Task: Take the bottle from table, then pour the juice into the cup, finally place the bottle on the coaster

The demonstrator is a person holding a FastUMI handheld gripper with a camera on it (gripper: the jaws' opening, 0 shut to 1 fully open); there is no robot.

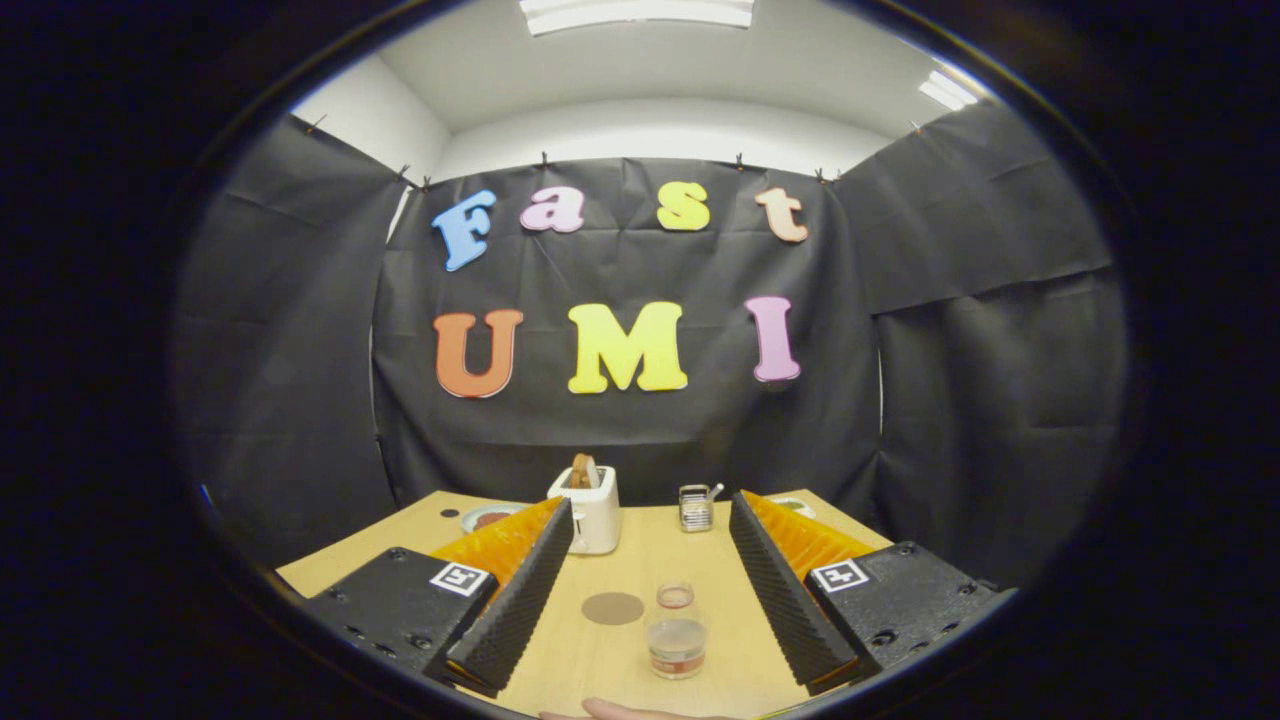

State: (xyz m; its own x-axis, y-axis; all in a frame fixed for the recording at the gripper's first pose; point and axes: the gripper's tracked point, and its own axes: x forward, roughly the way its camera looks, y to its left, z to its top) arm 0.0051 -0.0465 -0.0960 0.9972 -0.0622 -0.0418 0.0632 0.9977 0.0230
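The claw [650, 600] hangs over the wooden counter [640, 540] with its two black ribbed fingers [515, 610] spread wide apart, released and grasping nothing. Between the fingers, a little nearer to the right one, stands a small clear bottle [677, 630] with a red label at its base and a pale brownish juice in its lower part; it stands upright and touches neither finger. Just beside it on the left lies a flat round brown coaster [612, 608], apart from the bottle. Beyond the fingers, toward the black wall, there is a white toaster [592, 510] with a slice of bread [583, 470] standing up out of its slot. To the right of the toaster is a small shiny metal holder [695, 508] with something thin leaning in it. Behind the left finger a plate [487, 517] with something dark on it is partly hidden. At the near edge of the counter, a bit of a hand [620, 711] is visible.
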